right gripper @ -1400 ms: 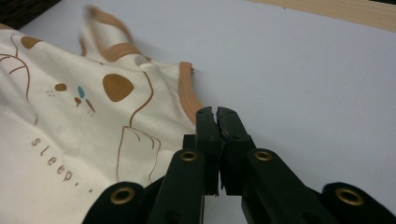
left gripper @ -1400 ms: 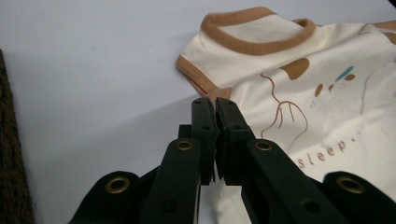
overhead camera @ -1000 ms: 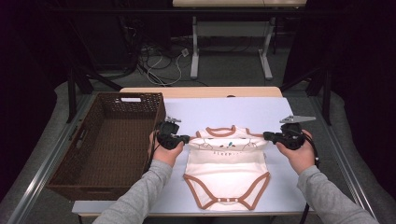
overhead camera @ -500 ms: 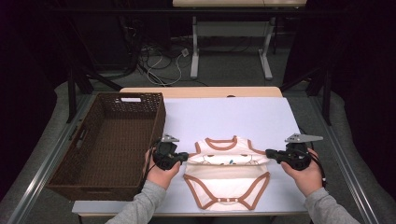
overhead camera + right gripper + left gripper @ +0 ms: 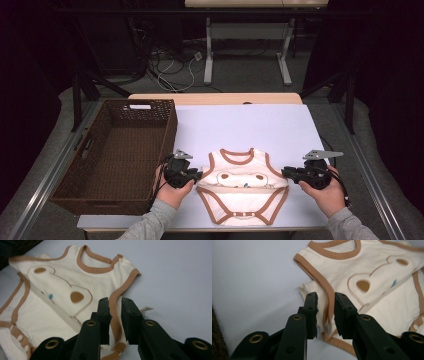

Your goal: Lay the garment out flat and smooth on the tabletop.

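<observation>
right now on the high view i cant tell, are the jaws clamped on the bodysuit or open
observer: the left gripper is open. Its jaws stand apart, with the brown side trim of the bodysuit lying loose in the gap.
operator: and the right one
observer: the right gripper is open too, its jaws either side of the other side trim.
operator: anything sticking out there
observer: a small white tag pokes out from that edge onto the table.

Soft matt cloth bodysuit (image 5: 243, 192); rough woven wicker basket (image 5: 116, 155).
</observation>
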{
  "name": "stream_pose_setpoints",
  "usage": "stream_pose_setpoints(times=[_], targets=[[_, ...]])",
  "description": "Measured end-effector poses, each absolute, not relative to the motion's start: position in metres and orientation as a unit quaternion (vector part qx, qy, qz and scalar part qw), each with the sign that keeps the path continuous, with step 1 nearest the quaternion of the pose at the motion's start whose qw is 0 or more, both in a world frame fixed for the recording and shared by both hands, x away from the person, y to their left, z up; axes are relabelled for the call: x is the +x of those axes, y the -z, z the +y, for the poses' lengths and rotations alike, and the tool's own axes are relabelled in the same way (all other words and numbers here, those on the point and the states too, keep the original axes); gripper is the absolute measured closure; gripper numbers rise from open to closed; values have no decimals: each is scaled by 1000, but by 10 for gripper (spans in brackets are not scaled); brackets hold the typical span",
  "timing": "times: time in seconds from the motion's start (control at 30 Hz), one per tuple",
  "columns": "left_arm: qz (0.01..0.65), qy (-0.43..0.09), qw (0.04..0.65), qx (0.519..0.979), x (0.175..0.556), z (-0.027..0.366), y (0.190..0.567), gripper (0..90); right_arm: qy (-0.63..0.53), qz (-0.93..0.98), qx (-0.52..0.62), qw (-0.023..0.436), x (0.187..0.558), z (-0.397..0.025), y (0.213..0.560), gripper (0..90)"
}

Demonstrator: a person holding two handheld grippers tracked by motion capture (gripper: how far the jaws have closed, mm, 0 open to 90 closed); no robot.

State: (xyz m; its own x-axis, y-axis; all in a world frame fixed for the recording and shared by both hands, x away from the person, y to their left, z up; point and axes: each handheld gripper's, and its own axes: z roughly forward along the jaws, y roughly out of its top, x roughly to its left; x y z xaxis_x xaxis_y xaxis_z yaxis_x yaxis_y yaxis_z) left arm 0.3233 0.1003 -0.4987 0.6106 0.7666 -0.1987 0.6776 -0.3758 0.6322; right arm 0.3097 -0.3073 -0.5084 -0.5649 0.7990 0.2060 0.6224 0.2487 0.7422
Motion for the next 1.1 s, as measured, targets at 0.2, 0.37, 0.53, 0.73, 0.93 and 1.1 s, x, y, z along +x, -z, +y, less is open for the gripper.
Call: stream_pose_setpoints(times=[0.2, 0.37, 0.53, 0.73, 0.93, 1.1], targets=[[430, -67, 357, 827, 330, 90, 492, 617, -412, 788, 442, 117, 317, -302, 500, 682], [419, -81, 373, 824, 336, 79, 488, 518, -408, 793, 433, 130, 324, -296, 495, 596], [408, -103, 372, 827, 346, 68, 483, 448, -402, 804, 411, 149, 335, -290, 488, 520], [411, -107, 376, 823, 361, 57, 481, 409, -397, 812, 396, 164, 350, -281, 479, 456], [390, -133, 359, 837, 379, 50, 481, 383, -384, 822, 386, 166, 366, -272, 478, 442], [381, -127, 354, 844, 396, 44, 486, 381, -371, 829, 385, 163, 381, -265, 480, 403]])
